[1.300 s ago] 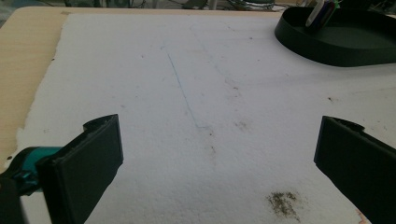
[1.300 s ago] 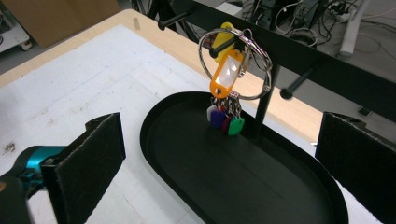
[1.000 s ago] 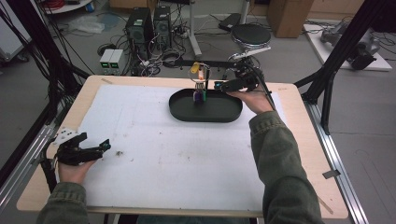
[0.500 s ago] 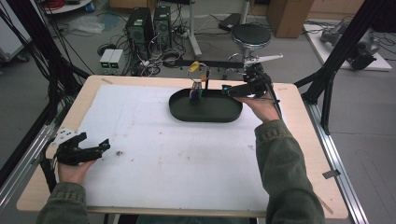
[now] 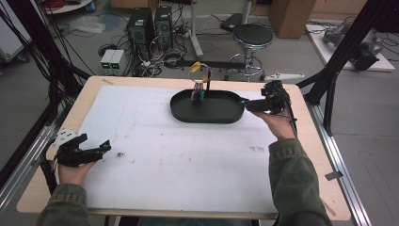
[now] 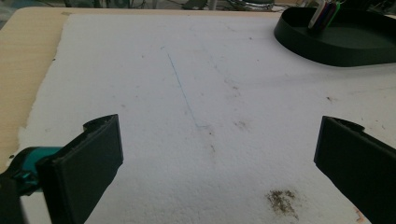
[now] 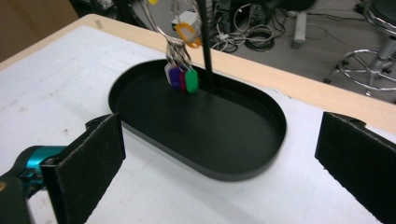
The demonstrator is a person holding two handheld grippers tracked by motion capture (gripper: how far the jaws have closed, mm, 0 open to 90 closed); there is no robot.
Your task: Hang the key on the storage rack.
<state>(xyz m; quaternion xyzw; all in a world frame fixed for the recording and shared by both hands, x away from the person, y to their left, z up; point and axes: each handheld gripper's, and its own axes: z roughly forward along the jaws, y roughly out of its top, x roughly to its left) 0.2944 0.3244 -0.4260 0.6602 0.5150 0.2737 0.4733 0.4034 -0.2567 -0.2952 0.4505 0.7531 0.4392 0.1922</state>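
- Black and oval, the tray [image 5: 207, 112] sits at the far middle of the bench [image 5: 301, 155], on a white sheet [image 5: 179, 155] that covers most of the top.
- From the tray's far side rises a thin black post [image 7: 204, 42], and a bunch of keys [image 7: 180, 70] hangs beside it on metal rings, with white, purple and green tags dangling just above the tray floor; a yellow-orange tag shows higher up.
- In the high view the right gripper [image 5: 249, 104] is level with the tray's right end, just off its rim, held by the person's right hand [image 5: 277, 123]. Its jaws are spread wide and grasp nothing, with the tray and keys framed between them in the right gripper view.
- Near the front left corner, well apart from the tray, the left gripper [image 5: 96, 147] rests in the left hand [image 5: 73, 172]. Its jaws are likewise released and empty, over bare white sheet with a few stains.
- Judged from how things lie, the hanging of the keys looks done: the bunch is on its stand over the tray, and neither gripper touches it.
- What may be left is small, such as drawing the right gripper clear of the tray; nothing else on the bench appears to be waiting for handling.
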